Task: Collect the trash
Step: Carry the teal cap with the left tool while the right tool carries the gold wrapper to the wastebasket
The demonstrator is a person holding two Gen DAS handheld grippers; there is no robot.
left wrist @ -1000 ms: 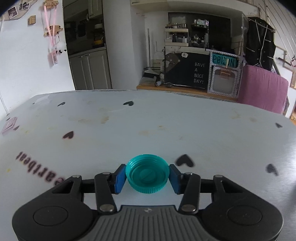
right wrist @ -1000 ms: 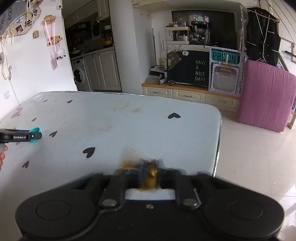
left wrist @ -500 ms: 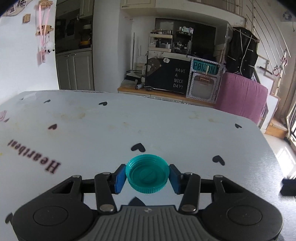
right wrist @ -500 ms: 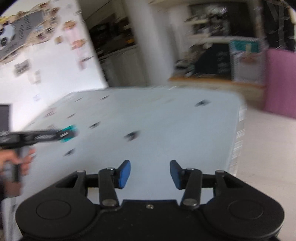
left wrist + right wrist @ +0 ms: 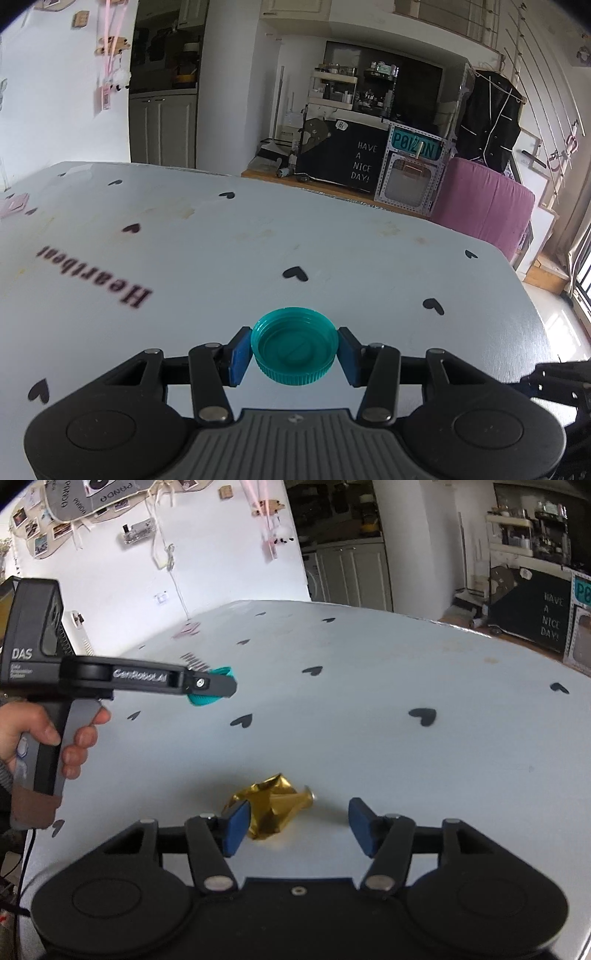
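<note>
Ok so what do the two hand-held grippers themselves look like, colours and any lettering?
Both are black, with blue pads on the fingertips and silver pivot bolts. The left hand-held gripper has white lettering along its side, a grey pistol grip and a dark box marked DAS on top. The right hand-held gripper shows two round black discs on its body.

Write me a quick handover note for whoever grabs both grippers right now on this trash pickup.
Left gripper: shut on the teal bottle cap, held above the table.
Right gripper: open, jaws have just been opening; the gold foil wrapper lies on the table between the pads, nearer the left one, not gripped.
Done: cap picked up.
Left: grasp the wrapper, then bin both. No bin is in view.
</note>
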